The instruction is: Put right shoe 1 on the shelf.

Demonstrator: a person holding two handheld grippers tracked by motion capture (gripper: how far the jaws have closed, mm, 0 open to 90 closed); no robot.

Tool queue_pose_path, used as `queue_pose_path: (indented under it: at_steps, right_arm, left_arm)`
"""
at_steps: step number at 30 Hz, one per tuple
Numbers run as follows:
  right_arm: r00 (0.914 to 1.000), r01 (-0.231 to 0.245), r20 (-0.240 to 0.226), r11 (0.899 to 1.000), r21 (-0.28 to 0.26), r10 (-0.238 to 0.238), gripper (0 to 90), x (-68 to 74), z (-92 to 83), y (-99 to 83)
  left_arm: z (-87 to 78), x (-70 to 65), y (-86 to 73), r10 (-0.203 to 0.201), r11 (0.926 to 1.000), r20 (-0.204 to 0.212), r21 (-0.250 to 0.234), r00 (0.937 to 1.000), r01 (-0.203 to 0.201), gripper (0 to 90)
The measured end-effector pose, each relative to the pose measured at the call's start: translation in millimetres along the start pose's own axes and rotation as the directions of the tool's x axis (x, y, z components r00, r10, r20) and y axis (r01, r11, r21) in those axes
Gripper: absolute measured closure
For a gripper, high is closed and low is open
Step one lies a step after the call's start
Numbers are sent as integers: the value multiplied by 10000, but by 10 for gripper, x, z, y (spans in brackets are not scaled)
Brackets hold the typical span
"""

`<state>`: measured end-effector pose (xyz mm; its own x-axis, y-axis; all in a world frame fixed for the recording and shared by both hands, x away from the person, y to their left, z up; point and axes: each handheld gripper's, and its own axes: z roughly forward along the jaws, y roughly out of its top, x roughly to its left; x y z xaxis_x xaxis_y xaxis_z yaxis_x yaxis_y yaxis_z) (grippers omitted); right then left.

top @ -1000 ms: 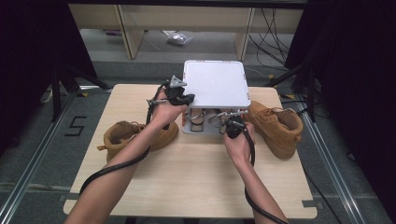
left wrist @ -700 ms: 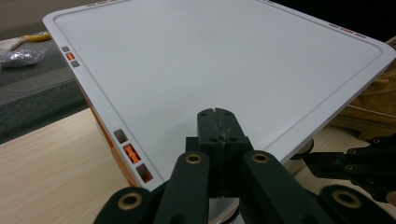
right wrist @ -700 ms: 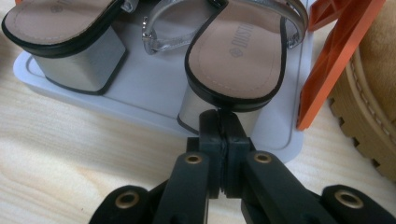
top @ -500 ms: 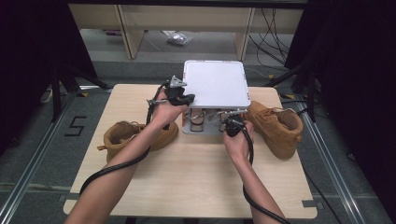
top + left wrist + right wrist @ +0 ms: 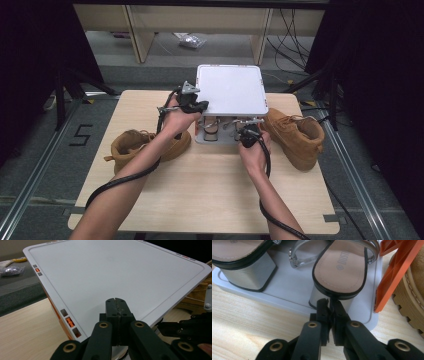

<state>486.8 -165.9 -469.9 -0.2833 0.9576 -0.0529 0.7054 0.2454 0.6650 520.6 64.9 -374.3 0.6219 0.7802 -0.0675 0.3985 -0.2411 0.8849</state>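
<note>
The left hand-held gripper (image 5: 117,312), jaws pressed together, rests at the near-left edge of a smooth white rounded-corner lid (image 5: 231,90) atop a 2-tier rack. The right hand-held gripper (image 5: 329,305), its jaws just parting slightly, noses against a block-heeled sandal (image 5: 342,267) on the lower tray (image 5: 287,293). Suede boots (image 5: 295,136) flank both on the woodgrain bench (image 5: 210,190).

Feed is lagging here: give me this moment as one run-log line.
left gripper: shut, over white two-tier plastic shoe rack's top panel | right gripper: jaws just parting, nothing between, at silver block-heel sandal on lower tray | tan suede boots flank rack
</note>
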Motion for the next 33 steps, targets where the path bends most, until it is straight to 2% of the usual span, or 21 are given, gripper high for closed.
queue_pose_path:
  at_steps: [1, 2, 5, 6, 7, 11, 12, 14, 15, 16, 19, 21, 24, 26, 33]
  right_arm:
    - [9999, -125, -19, 9999, 14, 125, 825, 14, -9, -5]
    - [10000, 36, -31, 10000, -86, -36, 792, 3, -19, -8]
    - [9998, -40, -202, 9998, -181, 36, 713, -9, -82, -32]
    - [9990, -314, -317, 9994, -110, 311, 683, -6, -111, -45]
    - [9987, -292, -430, 9994, -171, 284, 664, -24, -137, -58]
    - [9981, -279, -559, 9987, -430, 254, 626, -71, -251, -142]
    - [9967, -555, -623, 9971, -516, 522, 618, -71, -283, -160]
    - [9975, -386, -620, 9969, -680, 344, 603, -111, -347, -198]
    - [9969, -412, -703, 9965, -724, 361, 593, -128, -376, -215]
    - [9952, -602, -818, 9952, -776, 539, 588, -135, -410, -237]
    - [9953, -536, -851, 9950, -839, 464, 561, -188, -491, -290]
    - [9933, -781, -923, 9924, -954, 693, 547, -209, -536, -334]
    - [9913, -914, -1040, 9909, -984, 812, 535, -232, -628, -407]
    - [9895, -952, -1196, 9890, -1129, 816, 529, -259, -675, -464]
    - [9877, -1127, -1206, 9874, -1113, 992, 514, -280, -760, -653]
  left_arm:
    - [1, 3, -1, -2, 10000, 35, -17, 10000, 2, 900]
    - [1, 3, -2, -28, 10000, 42, -23, 10000, 28, 900]
    - [-8, 12, -2, 49, 10000, 36, 65, 10000, -49, 899]
    - [-7, 12, -4, 48, 10000, 35, 55, 10000, -48, 899]
    - [-4, 13, -8, 39, 10000, 61, -11, 10000, -39, 900]
    - [3, 8, -13, -143, 9998, 79, -152, 9999, 144, 899]
    - [3, 7, -11, -131, 9998, 72, -146, 9999, 132, 899]
    - [-8, 9, -3, 4, 10000, 3, 39, 10000, -4, 899]
    - [-1, -5, -1, -55, 10000, -27, -48, 10000, 55, 898]
    - [-8, 0, 3, 73, 10000, -46, 60, 10000, -73, 898]
    - [3, 5, 7, -165, 9998, 29, -72, 9999, 165, 892]
    - [-18, 19, 14, -329, 9994, 96, -101, 9994, 330, 863]
    - [-111, 49, 20, -106, 9999, 10, -88, 9999, 106, 760]
    - [-197, 67, 18, -97, 9997, -133, -212, 9999, 95, 703]
    - [-492, 159, -54, -68, 9998, -256, -182, 9997, 63, 616]
